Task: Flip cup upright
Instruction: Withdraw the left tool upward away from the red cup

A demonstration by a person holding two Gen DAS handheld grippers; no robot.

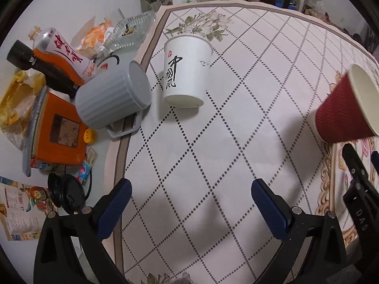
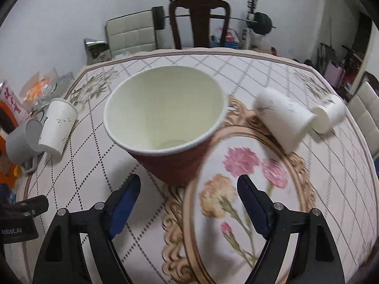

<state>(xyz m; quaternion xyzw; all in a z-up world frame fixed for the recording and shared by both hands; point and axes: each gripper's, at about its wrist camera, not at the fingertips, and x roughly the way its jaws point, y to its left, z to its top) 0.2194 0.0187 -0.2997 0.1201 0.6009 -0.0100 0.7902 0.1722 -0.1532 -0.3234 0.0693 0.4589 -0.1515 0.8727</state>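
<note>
A red ribbed paper cup (image 2: 175, 165) stands upright on the tablecloth, mouth up, just ahead of my open, empty right gripper (image 2: 188, 190). It also shows at the right edge of the left wrist view (image 1: 341, 116). A white paper cup with black calligraphy (image 1: 186, 71) stands upside down, well ahead of my open, empty left gripper (image 1: 190, 195); it also shows in the right wrist view (image 2: 58, 125). Two more white cups (image 2: 284, 120) (image 2: 329, 116) lie on their sides at the right.
A grey ribbed mug (image 1: 113, 97) lies on its side at the cloth's left edge. Beyond it is clutter: an orange box (image 1: 59, 132), bottles (image 1: 64, 56), a glass dish (image 1: 130, 30). A wooden chair (image 2: 200, 21) stands behind the table. The right gripper's body (image 1: 360, 189) is beside the left one.
</note>
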